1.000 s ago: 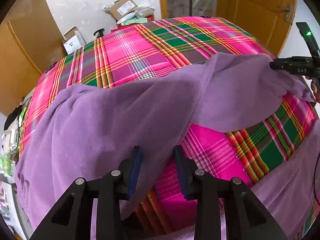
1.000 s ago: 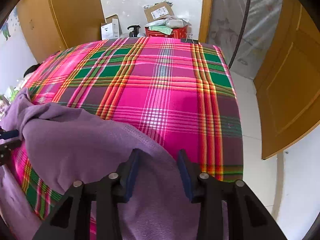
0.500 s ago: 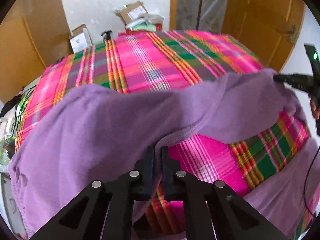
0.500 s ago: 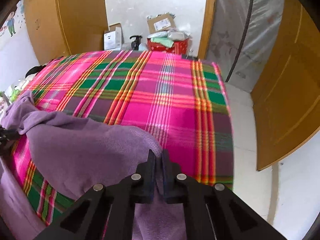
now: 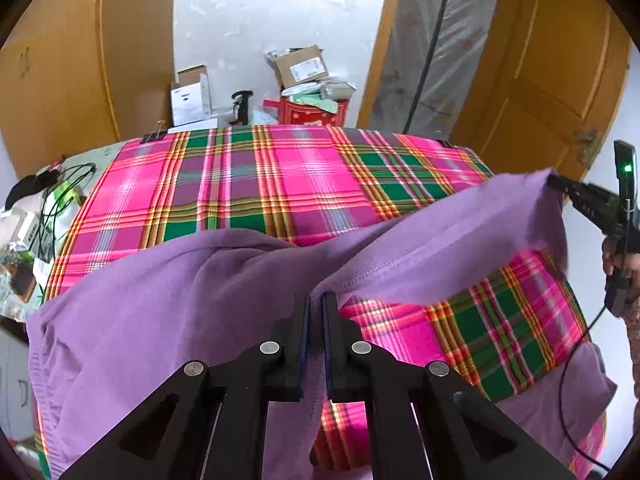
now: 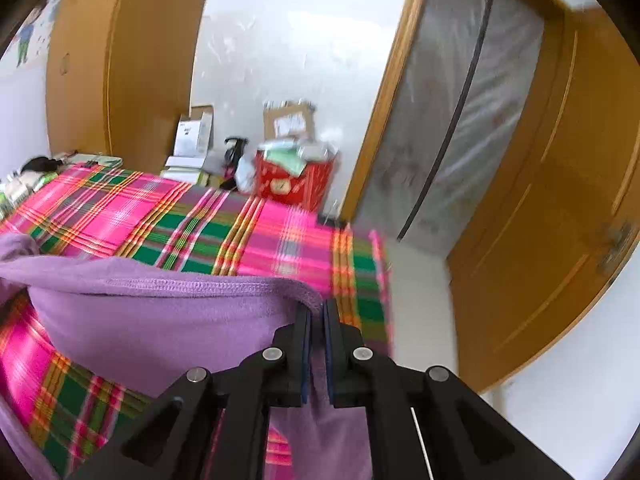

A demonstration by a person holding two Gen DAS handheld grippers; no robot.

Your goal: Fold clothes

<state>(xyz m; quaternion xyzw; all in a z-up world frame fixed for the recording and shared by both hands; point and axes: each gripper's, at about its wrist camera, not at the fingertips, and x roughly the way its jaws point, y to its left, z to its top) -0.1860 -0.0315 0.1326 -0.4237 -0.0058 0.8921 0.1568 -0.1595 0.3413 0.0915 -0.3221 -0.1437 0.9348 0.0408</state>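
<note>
Left wrist view: left gripper (image 5: 315,304) at lower centre pinches the hem of the purple garment (image 5: 160,300), which spreads over the plaid tablecloth (image 5: 280,184). Right wrist view: right gripper (image 6: 316,312) clamps the stitched edge at centre. If one grip holds only a thin edge, the stretched hem may slip out.

One purple garment (image 5: 168,312); two hand-held grippers (image 5: 315,308) (image 6: 317,312); one plaid cloth (image 5: 280,184).
</note>
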